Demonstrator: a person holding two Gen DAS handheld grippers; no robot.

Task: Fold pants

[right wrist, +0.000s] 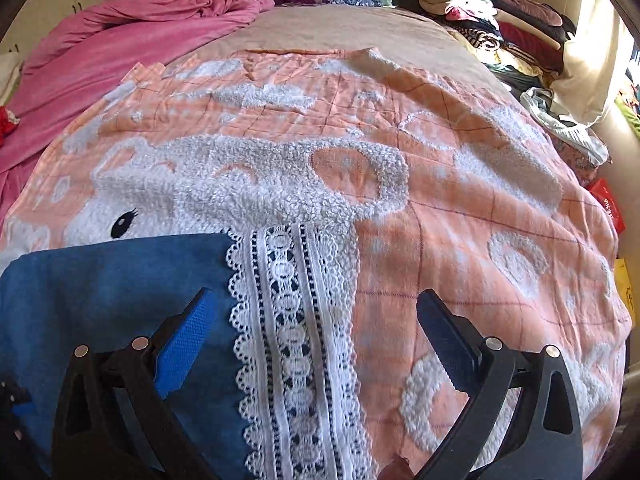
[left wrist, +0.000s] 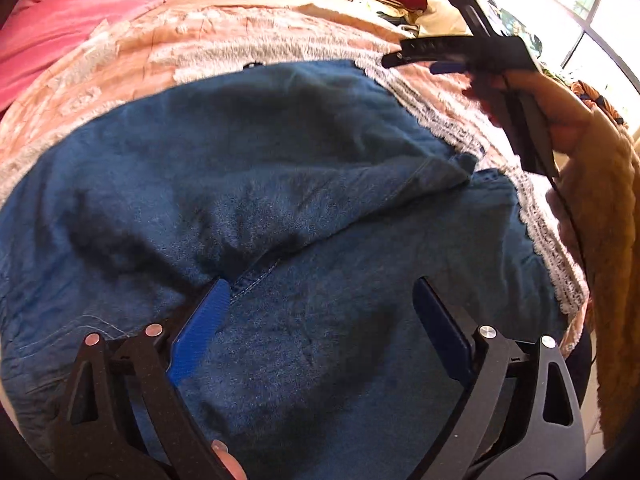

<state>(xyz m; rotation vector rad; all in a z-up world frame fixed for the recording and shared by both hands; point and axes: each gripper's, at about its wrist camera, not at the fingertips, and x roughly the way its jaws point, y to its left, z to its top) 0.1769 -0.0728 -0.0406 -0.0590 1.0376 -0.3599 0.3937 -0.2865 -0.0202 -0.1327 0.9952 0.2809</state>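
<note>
Left gripper (left wrist: 320,312) hangs over the blue denim pants (left wrist: 248,184), fingers spread wide, nothing between them. Pants lie flat on the peach bedspread (right wrist: 460,208), their white lace hem band (right wrist: 288,320) at the right. Right gripper (right wrist: 316,328) hovers above that lace, fingers wide apart and empty. Folded clothes (right wrist: 480,12) are stacked beyond.

Peach blanket (right wrist: 460,220) right of the blue pants (right wrist: 100,280) and their lace hem (right wrist: 292,320) lies bare, open passage there. Pink duvet (right wrist: 120,40) heaped along the left edge, clothes pile (right wrist: 480,20) blocks far right corner of the bed.
</note>
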